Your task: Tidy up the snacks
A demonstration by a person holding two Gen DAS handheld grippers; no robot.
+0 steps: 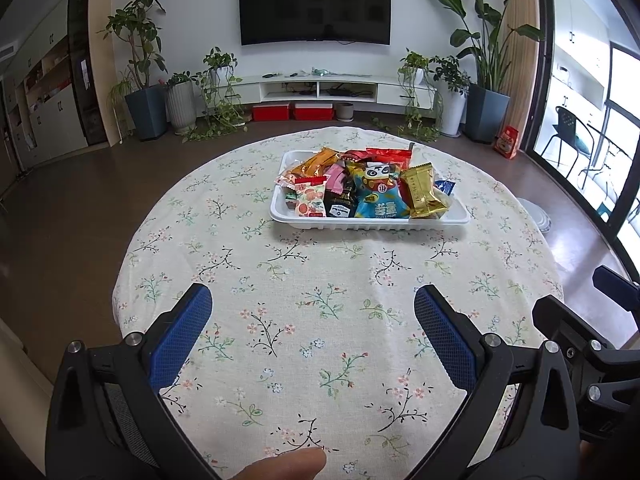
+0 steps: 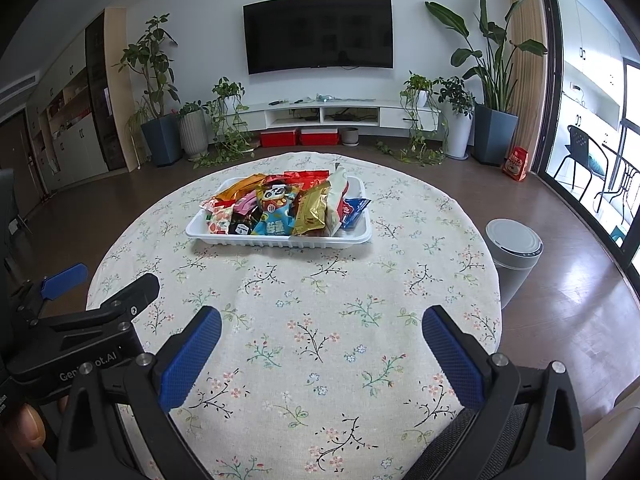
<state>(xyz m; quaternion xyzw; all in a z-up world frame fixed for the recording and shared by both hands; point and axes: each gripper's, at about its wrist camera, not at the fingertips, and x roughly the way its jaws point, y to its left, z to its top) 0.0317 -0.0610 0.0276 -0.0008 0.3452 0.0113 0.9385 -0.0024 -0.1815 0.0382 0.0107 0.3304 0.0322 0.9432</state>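
Observation:
A white plastic tray point(image 1: 372, 224) point(image 2: 280, 242) sits on the far half of the round floral-cloth table point(image 1: 320, 340) point(image 2: 320, 340). It is piled with snack packets: a blue panda bag point(image 1: 378, 196) point(image 2: 274, 216), a gold packet point(image 1: 422, 192) point(image 2: 312, 208), a red-and-white fruit packet point(image 1: 310, 196) point(image 2: 219, 219), an orange packet point(image 1: 316, 162) and others. My left gripper point(image 1: 314, 308) hovers open over the near part of the table, nothing between its blue pads. My right gripper point(image 2: 322, 328) is open and empty too, well short of the tray.
A grey lidded bin point(image 2: 514, 250) stands on the floor right of the table. The other gripper's body shows at the right edge point(image 1: 580, 340) and at the left edge point(image 2: 80, 328). Potted plants, a TV stand and red boxes line the far wall.

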